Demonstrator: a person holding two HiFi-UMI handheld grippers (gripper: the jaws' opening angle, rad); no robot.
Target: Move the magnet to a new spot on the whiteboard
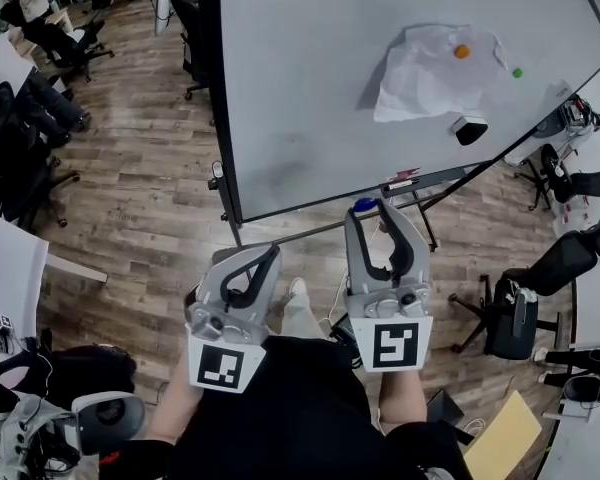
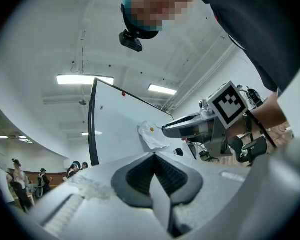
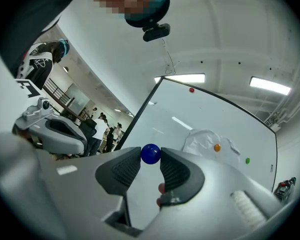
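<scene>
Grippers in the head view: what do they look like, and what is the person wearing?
Both the left gripper and right gripper are light grey moulded plastic, their curved jaws lined with dark ribbed pads. Each carries a white cube with black square markers at its rear. The person wears a black top.
</scene>
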